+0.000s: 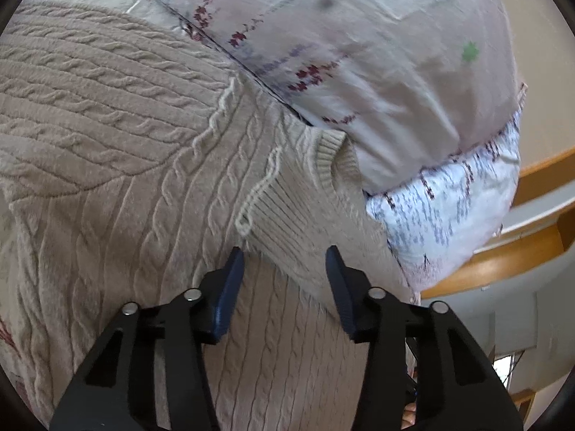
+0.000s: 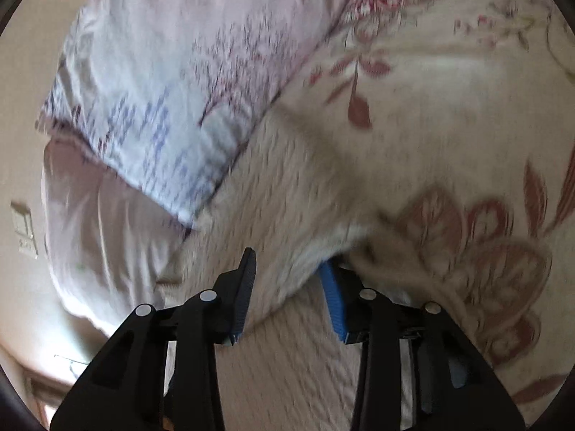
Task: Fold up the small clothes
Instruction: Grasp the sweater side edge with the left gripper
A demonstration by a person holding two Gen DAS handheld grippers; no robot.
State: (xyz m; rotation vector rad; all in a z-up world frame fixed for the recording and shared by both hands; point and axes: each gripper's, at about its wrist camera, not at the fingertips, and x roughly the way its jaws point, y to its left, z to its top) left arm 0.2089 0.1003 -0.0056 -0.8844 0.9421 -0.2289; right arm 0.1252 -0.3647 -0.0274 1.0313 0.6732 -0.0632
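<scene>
The left tool (image 1: 285, 262) hangs spread wide over a beige cable-knit sweater (image 1: 118, 165), its dark blue fingers (image 1: 230, 287) gripping nothing, the ribbed cuff of a folded-in sleeve (image 1: 287, 215) lying just ahead of them. In the blurred right wrist view, the right tool (image 2: 287, 269) also stands parted, with a fold of the same knit bulging between its fingers and draped over the right-hand one; whether it bears any load cannot be told. The sweater lies spread on a bed with a floral bedsheet (image 2: 449, 89), its far edge against a pillow (image 1: 395, 54).

The risk, on this evidence: closing on the thick knit could catch more than one layer, or drag the sleeve off its fold. The pillow crowds the far edge. No containers are visible in either view.
</scene>
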